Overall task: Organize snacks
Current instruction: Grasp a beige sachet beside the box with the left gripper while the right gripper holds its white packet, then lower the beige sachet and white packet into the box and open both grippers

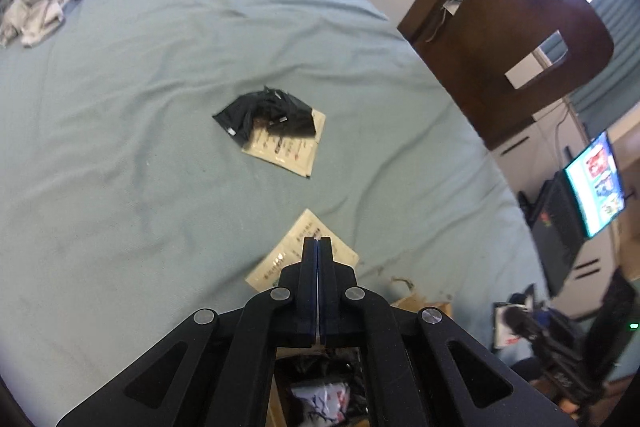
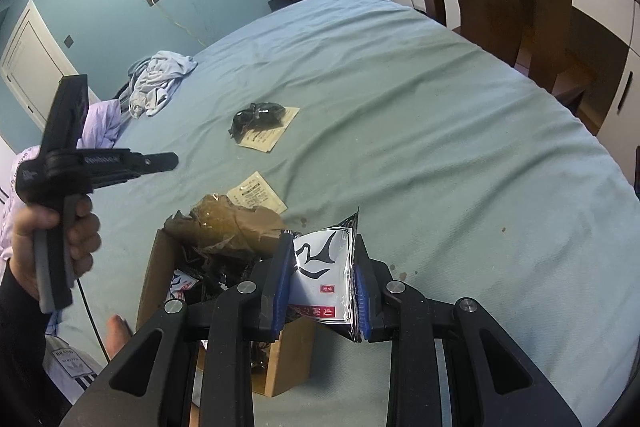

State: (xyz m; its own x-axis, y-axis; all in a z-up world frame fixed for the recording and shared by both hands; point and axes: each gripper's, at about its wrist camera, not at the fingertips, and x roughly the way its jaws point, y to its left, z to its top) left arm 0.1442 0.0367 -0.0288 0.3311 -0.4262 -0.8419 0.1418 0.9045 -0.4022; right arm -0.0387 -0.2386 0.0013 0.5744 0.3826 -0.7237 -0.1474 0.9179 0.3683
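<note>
Two beige sachets [image 2: 256, 193] [image 2: 267, 138] lie apart on the blue bedsheet [image 2: 440, 131], the farther one under one black packet [image 2: 258, 117]. One open cardboard box [image 2: 160, 267] holds further snacks. Right gripper [image 2: 322, 273]: jaws clamped on one white snack packet [image 2: 324, 267] beside the box. Left gripper [image 1: 319, 247]: jaws together, empty, above the nearer sachet.

Two beige sachets [image 2: 265, 138] [image 2: 256, 193], one black packet [image 2: 256, 117], one white packet [image 2: 324, 275], one cardboard box [image 2: 158, 271]
</note>
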